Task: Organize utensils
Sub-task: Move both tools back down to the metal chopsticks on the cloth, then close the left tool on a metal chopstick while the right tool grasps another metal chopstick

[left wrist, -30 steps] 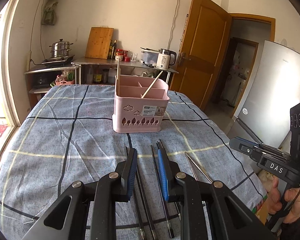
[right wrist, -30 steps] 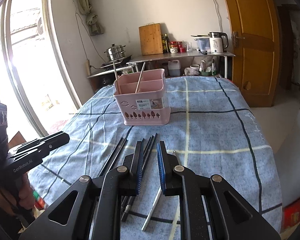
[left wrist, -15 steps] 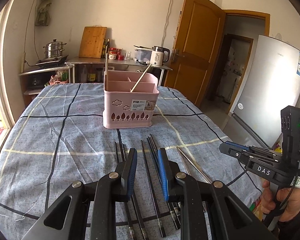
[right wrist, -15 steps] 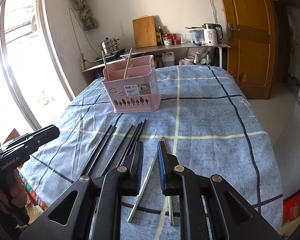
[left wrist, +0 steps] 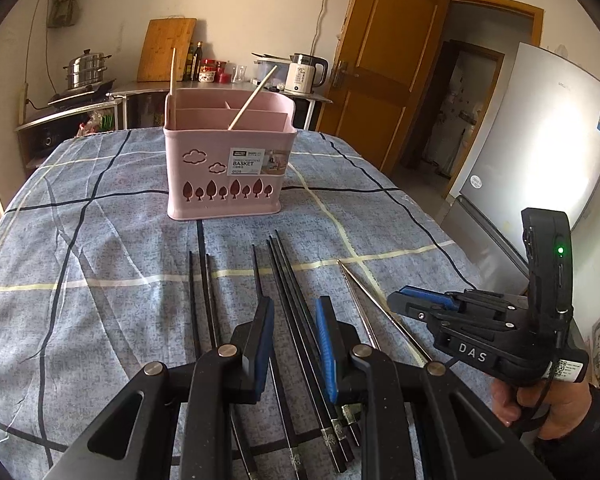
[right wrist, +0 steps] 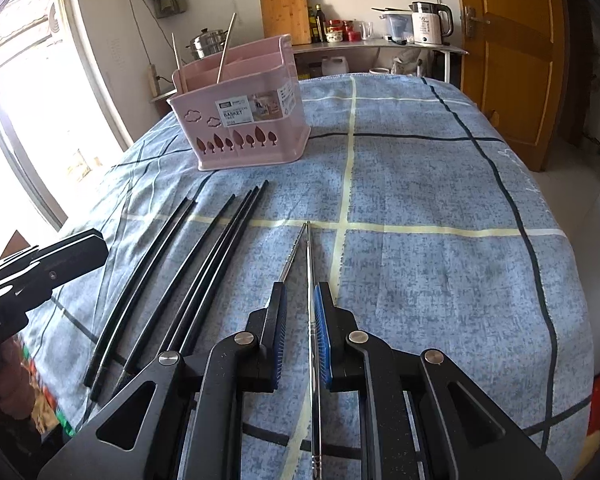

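Note:
A pink utensil basket (left wrist: 224,168) stands on the blue checked tablecloth, with two wooden chopsticks (left wrist: 253,97) standing in it; it also shows in the right wrist view (right wrist: 240,120). Several black chopsticks (left wrist: 288,296) lie in front of it, also seen in the right wrist view (right wrist: 204,264). Two metal chopsticks (right wrist: 309,264) lie to their right. My left gripper (left wrist: 294,320) is open just above the black chopsticks. My right gripper (right wrist: 300,304) is open and low, with one metal chopstick running between its fingers.
The tablecloth (right wrist: 440,200) drops off at the near and right edges. A counter (left wrist: 220,88) with a kettle, jars, a cutting board and a steamer pot stands behind the table. A wooden door (left wrist: 380,80) and a fridge (left wrist: 548,140) are to the right.
Both grippers have pulled back and come down toward the chopsticks at the near edge. The right gripper now straddles a metal chopstick; the left sits over the black ones.

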Tool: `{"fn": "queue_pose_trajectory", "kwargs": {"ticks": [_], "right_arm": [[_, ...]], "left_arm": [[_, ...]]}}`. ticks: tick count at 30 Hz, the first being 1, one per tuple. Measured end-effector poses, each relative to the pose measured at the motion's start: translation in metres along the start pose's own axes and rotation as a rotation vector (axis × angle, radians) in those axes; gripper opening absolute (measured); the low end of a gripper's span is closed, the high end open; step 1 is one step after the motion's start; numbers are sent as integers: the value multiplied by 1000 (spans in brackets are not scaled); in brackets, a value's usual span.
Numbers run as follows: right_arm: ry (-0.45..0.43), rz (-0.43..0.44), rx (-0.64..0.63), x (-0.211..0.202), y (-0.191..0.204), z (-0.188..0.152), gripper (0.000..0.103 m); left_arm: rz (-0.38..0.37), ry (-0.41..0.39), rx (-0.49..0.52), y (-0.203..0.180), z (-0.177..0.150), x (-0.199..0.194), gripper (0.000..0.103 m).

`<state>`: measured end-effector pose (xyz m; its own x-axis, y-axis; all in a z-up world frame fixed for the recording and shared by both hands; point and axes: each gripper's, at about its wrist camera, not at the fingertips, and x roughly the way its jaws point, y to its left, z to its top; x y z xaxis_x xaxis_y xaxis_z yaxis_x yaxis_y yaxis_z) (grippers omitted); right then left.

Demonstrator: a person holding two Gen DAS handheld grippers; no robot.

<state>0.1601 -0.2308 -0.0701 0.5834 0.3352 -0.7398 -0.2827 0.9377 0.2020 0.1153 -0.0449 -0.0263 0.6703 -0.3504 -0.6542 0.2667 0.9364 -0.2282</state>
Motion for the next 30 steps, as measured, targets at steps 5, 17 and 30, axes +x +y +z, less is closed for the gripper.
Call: {"fn": "queue_pose_trajectory", "kwargs": {"ticks": [5,17,30], "right_arm": [[55,-10,6,19,-3,2,15],[82,-48,86,14,-35,-7,12],[81,-26,165,17,-57,8,12]], "left_arm": [[-28,49,4,-6,7,24,21],[-90,188,-5,-32,15,93,21],[-67,252,-18,-45,28,138,21]]}}
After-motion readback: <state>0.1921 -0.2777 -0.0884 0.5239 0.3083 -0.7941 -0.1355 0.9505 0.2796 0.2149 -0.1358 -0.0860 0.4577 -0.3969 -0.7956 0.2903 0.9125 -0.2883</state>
